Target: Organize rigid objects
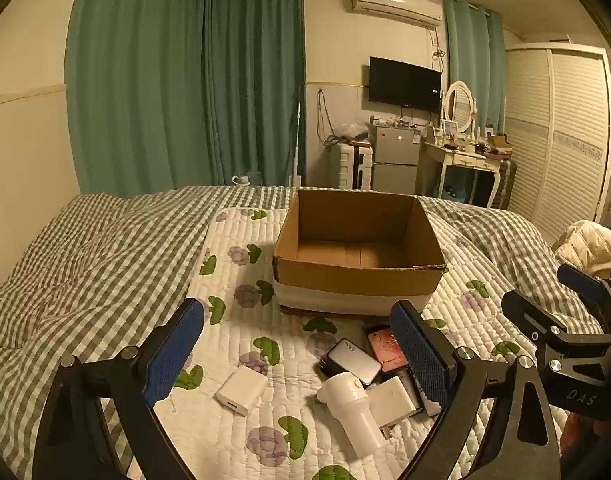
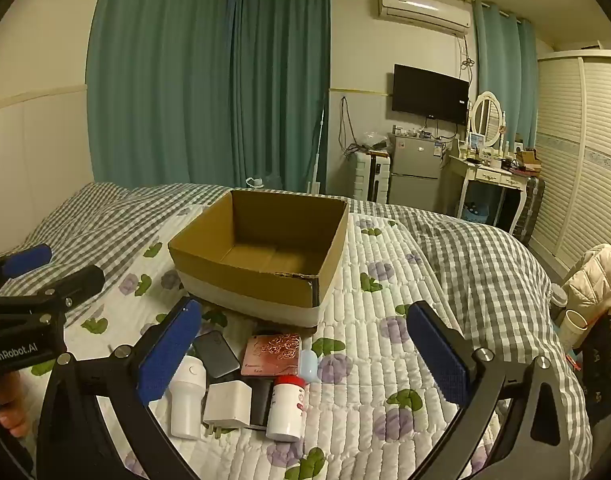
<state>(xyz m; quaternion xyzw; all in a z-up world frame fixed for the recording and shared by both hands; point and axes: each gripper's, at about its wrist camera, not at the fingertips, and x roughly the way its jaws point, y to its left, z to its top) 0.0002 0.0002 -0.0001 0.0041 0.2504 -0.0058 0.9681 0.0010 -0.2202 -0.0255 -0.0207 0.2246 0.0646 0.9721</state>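
Chargers [image 1: 238, 390] beside box [image 1: 357, 280], quilted bedspread [image 1: 241, 320]

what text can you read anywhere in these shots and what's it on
"GenRobot.AI" on the body of the left gripper.
"DAS" on the body of the right gripper.
"65" followed by an unclear character, handwritten on the white charger with black trim.
Small print on the pink rose-pattern box: too small to read.
Red print on the red-capped bottle: blurred.
Stickers on the fridge: too small.
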